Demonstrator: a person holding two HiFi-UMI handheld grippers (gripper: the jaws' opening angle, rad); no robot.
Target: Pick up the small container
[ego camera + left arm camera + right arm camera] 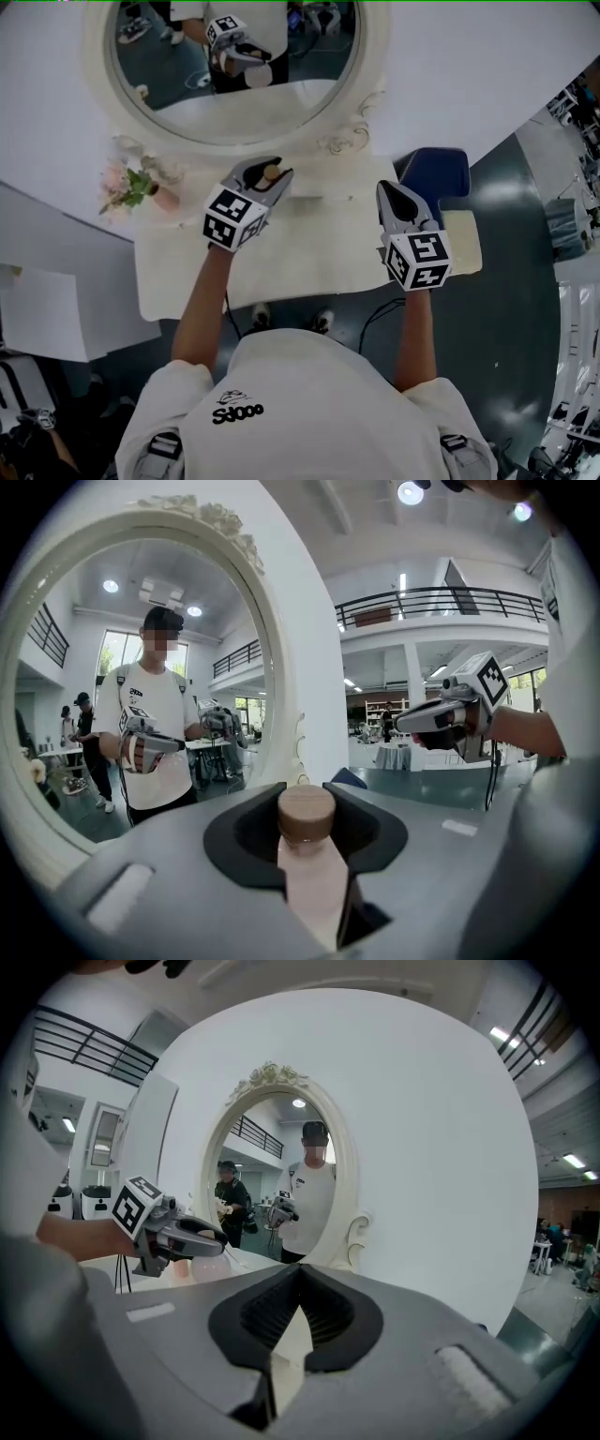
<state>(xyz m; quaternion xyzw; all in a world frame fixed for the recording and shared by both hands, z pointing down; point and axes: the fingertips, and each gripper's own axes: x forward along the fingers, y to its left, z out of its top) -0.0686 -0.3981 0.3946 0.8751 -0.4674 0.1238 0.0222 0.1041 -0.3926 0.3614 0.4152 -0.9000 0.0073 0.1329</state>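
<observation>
The small container [309,869] is a pale pink bottle with a round wooden cap, and my left gripper [306,799] is shut on it. From the head view, that left gripper [267,178] is lifted above the back of the white dressing table [309,258], with the container's cap [273,172] peeking out between the jaws. My right gripper [392,194] hangs over the table's right part, its jaws together and nothing in them. The right gripper view shows its pads [323,1312] meeting at the tips, with my left gripper [187,1235] off to its left.
An oval mirror in a carved cream frame [370,89] stands at the back of the table against a white wall. A vase of pink flowers [131,187] sits at the table's back left. A blue chair [433,173] stands to the table's right.
</observation>
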